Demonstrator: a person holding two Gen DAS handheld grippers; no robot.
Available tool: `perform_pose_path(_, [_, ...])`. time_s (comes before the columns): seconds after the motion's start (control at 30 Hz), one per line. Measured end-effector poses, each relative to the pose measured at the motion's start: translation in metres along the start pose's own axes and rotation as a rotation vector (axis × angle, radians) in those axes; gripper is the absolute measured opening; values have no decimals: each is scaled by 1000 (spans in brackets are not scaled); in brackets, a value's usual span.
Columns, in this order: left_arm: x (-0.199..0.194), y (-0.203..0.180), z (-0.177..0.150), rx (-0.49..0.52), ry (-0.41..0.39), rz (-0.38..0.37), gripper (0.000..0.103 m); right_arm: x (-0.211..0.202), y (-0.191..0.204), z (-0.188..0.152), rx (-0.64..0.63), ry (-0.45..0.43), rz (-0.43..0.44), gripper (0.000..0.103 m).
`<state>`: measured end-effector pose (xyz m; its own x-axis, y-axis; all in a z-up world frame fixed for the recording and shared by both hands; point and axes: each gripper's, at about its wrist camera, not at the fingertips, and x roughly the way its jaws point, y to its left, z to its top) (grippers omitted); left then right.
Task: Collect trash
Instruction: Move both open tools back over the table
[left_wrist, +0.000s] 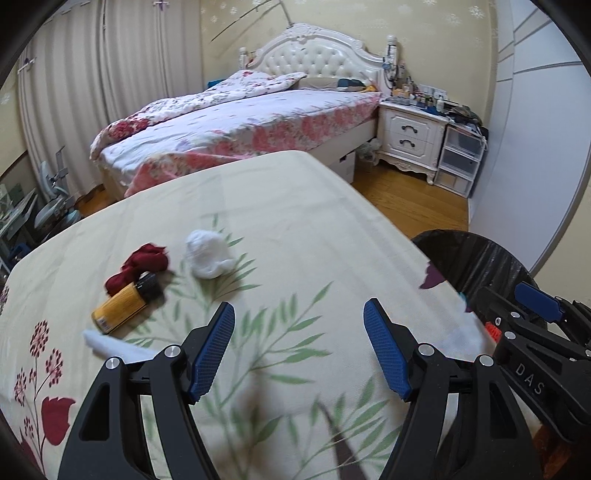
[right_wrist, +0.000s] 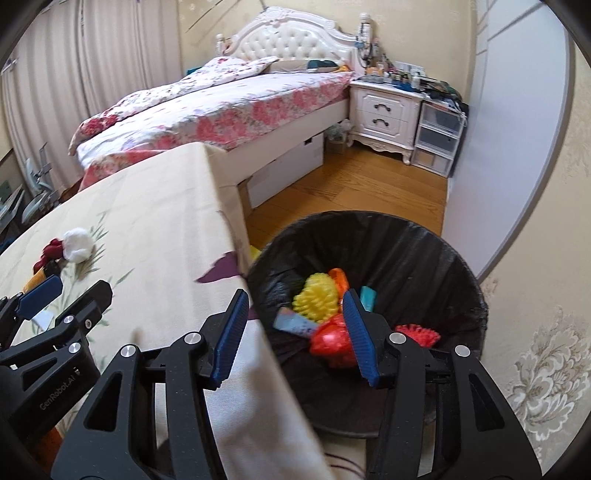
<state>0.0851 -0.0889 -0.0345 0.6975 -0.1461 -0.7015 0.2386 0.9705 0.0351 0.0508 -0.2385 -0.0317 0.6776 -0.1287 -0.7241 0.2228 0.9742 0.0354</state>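
Cream cloth printed with green leaves and dark red flowers covers the table (left_wrist: 280, 206), which runs from the near edge toward the bed (left_wrist: 236, 122) at the far side of the room.

Left gripper (left_wrist: 299, 345): hovers low over the near part of the cloth, blue-padded fingers (left_wrist: 212, 347) spread wide, nothing between them.

Trash on the cloth, far-left of that gripper:
- crumpled white tissue wad (left_wrist: 207, 254), lying alone
- dark red crumpled piece (left_wrist: 138, 266), just left of the wad
- yellow bottle with a black cap (left_wrist: 123, 305), on its side, cap end touching the red piece
- flat white scrap (left_wrist: 110, 345) near the bottle's base, partly hidden behind the left finger's arm

Right gripper (right_wrist: 293, 334): held above the table's right edge and the bin, fingers spread apart and empty. Right finger (right_wrist: 360, 339) sits over the bin's opening; left one over the cloth edge.

Round bin with black liner (right_wrist: 424, 251): stands on the wood floor (right_wrist: 332, 188) just right of the table. Inside: a yellow knobbly piece (right_wrist: 317, 297), red crumpled plastic (right_wrist: 328, 338), an orange piece (right_wrist: 340, 277), a light blue scrap (right_wrist: 291, 323), a second red ridged item (right_wrist: 419, 334) at the right. Motion blur, so details are uncertain.

Far right: white nightstand (right_wrist: 384, 110), cluttered top, clear plastic drawers (right_wrist: 437, 138) beside it.
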Motion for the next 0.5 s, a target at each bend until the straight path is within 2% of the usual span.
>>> perform_pose_path(0.27, [-8,44,-15,-70,19,87,70,0,47,-2,-87,12,66,52])
perform_pose_path(0.5, [-4,73,-16,-144,47,145,70,2,68,-2,-125,29,97,52])
